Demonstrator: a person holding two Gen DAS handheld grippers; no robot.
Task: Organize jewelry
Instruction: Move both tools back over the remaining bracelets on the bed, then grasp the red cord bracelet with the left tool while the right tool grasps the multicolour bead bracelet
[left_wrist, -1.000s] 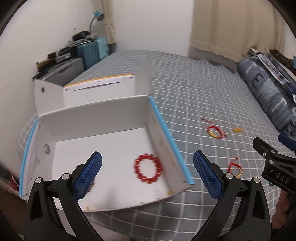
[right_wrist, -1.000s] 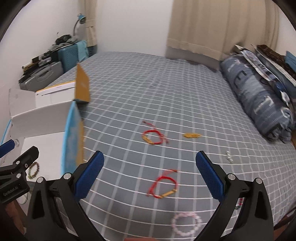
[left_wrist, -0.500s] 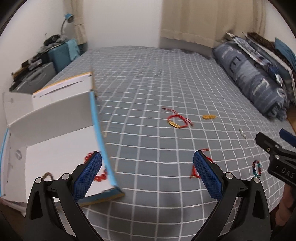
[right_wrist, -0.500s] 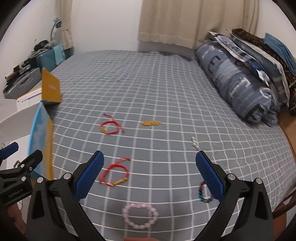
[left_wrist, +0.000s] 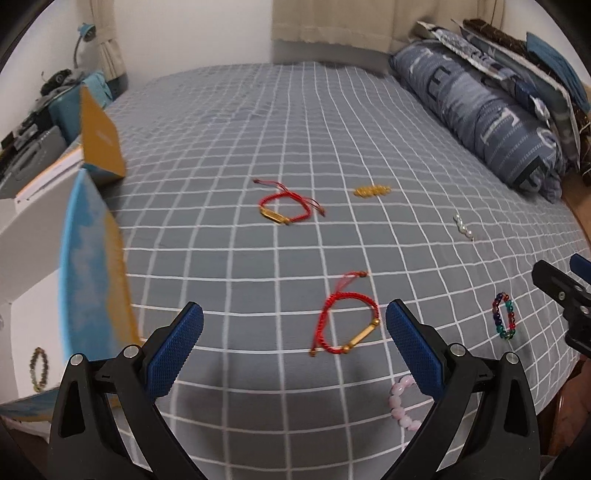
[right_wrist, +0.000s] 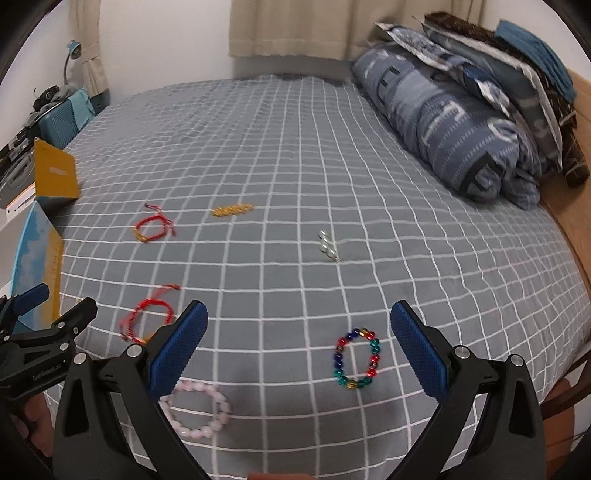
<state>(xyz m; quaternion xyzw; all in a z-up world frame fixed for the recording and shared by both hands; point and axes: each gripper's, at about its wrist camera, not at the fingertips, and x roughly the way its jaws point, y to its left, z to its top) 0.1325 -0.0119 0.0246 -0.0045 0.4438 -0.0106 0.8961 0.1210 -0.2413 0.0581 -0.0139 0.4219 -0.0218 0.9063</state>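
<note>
My left gripper is open and empty above the grey checked bed, with a red cord bracelet with a gold bar between its fingers. A second red cord bracelet lies farther off. My right gripper is open and empty; a multicoloured bead bracelet lies between its fingers and a pink bead bracelet beside its left finger. A gold piece and a pearl piece lie mid-bed. The white box at left holds a brown bead bracelet.
Folded blue bedding and pillows are stacked at the right of the bed. The box's blue and yellow flap stands up at its right side. A teal case and clutter sit off the far left edge.
Both grippers have swung right, away from the box and over the loose jewelry. The red bead bracelet seen in the box a second ago is out of view. Both stayed open.
</note>
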